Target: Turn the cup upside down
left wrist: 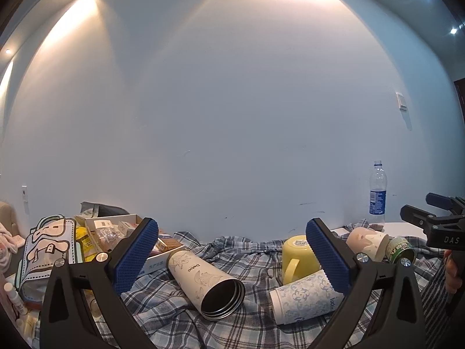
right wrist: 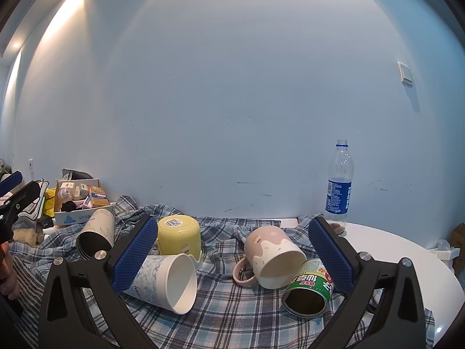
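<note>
Plaid cloth (right wrist: 221, 314), pink mug (right wrist: 270, 258) between fingers (right wrist: 331, 258)

Soft woven plaid cloth (right wrist: 232, 314), glossy ceramic pink mug (right wrist: 273, 257), smooth yellow plastic cup (right wrist: 178, 238), matt patterned paper cup (right wrist: 162, 282), shiny metal can (right wrist: 309, 288), clear plastic bottle (right wrist: 339, 183), matt flask (left wrist: 203, 279) with metal rim, rough blue gripper pads (right wrist: 132, 257)

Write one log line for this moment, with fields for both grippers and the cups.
left gripper: open, empty | right gripper: open, empty | yellow mug: upside down | pink mug: on side | paper cup: on side
</note>
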`<control>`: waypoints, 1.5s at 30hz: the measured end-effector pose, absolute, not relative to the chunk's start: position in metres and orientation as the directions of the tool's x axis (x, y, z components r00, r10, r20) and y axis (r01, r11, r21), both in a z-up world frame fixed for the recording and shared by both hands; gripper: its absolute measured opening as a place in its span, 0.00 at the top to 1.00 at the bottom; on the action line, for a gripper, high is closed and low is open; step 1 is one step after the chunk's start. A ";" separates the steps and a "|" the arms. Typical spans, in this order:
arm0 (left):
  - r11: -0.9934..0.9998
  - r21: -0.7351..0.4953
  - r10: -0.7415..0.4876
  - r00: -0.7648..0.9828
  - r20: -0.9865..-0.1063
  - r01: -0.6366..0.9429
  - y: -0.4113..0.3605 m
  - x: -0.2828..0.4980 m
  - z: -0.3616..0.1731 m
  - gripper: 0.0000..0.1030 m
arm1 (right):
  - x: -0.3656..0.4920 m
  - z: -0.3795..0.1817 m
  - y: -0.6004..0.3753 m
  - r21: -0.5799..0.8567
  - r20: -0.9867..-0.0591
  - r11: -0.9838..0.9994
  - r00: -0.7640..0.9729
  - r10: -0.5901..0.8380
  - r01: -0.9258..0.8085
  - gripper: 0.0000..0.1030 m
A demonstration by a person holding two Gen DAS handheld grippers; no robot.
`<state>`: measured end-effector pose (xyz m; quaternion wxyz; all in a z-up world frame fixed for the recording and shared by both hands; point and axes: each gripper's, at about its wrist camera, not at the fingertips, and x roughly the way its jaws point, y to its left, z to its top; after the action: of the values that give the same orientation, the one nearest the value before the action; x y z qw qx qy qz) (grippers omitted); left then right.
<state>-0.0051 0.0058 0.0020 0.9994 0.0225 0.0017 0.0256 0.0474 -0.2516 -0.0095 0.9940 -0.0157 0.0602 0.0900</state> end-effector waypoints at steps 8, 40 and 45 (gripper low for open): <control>0.997 -0.047 0.064 0.998 -0.011 -0.064 0.023 -0.005 0.004 0.00 | 0.049 -0.010 -0.254 -0.008 -0.125 0.986 0.979 0.163 -0.165 0.00; 0.998 -0.055 0.029 1.000 -0.010 -0.029 0.023 -0.007 0.003 0.00 | 0.043 -0.008 -0.252 -0.018 -0.093 0.985 0.982 0.166 -0.169 0.00; 1.000 -0.019 0.020 1.000 0.017 -0.020 0.014 -0.013 0.004 0.00 | 0.040 -0.008 -0.248 -0.044 -0.088 0.983 0.981 0.175 -0.179 0.00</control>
<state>-0.0127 0.0145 0.0038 0.9999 -0.0093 -0.0084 0.0099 0.0396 -0.2475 -0.0081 0.9948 -0.0260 0.0420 0.0889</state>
